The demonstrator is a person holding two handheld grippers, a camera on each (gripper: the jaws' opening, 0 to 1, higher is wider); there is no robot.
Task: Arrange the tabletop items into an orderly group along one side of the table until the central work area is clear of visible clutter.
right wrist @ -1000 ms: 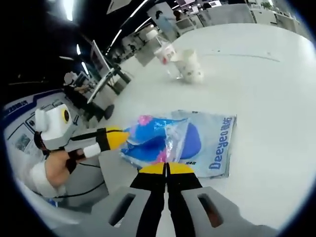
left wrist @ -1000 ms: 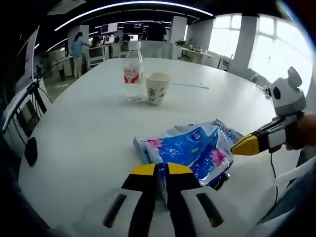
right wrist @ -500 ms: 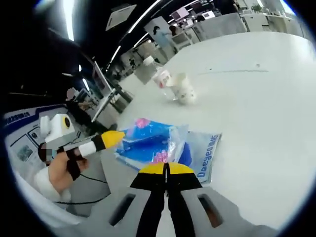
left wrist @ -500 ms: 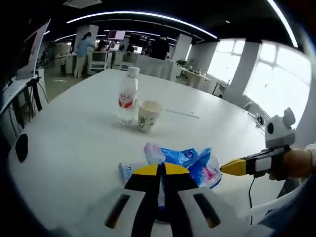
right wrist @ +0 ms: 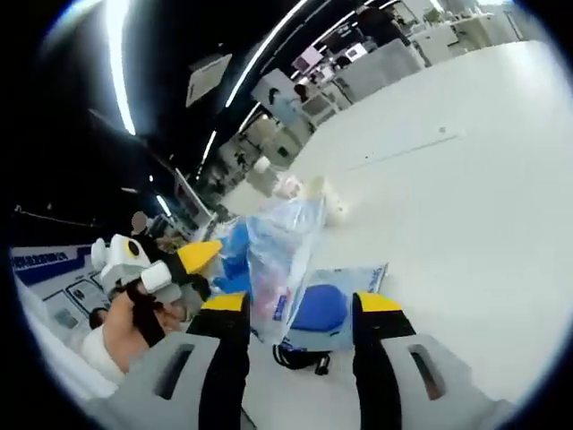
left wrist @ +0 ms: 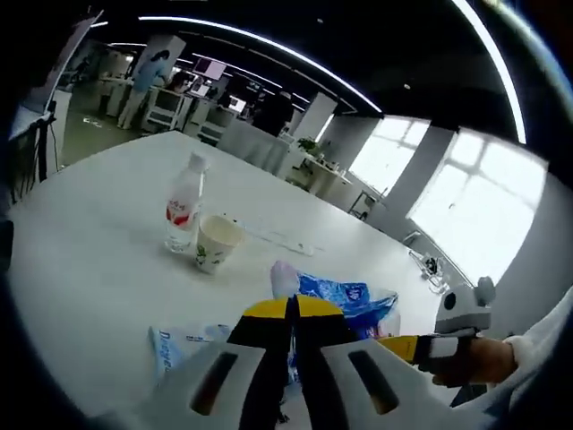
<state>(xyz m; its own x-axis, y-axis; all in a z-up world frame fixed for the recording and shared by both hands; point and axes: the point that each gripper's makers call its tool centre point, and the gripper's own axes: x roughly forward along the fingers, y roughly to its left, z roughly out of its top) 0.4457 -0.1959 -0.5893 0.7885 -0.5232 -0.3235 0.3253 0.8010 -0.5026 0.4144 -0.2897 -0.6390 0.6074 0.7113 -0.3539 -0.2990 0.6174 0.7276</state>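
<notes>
A blue and white plastic pack (left wrist: 338, 294) hangs raised over the white table (left wrist: 81, 242), its lower end (left wrist: 175, 345) still resting on the top. My left gripper (left wrist: 291, 310) is shut on the pack's upper edge. In the right gripper view the pack (right wrist: 273, 255) rises between the jaws, and the left gripper (right wrist: 204, 253) pinches its side. My right gripper (right wrist: 300, 309) stands open around the pack without touching it; its yellow tip (left wrist: 396, 345) enters the left gripper view from the right. A water bottle (left wrist: 182, 213) and a paper cup (left wrist: 215, 244) stand together farther back.
A thin stick-like item (left wrist: 273, 238) lies on the table beyond the cup. A black cord (right wrist: 300, 358) lies near the table's near edge. A person (left wrist: 148, 76) stands among desks far behind. A hand (right wrist: 148, 313) holds the left gripper.
My right gripper has opened and let go of the pack. The left gripper has lifted the pack's end off the table. Both cameras have tilted upward.
</notes>
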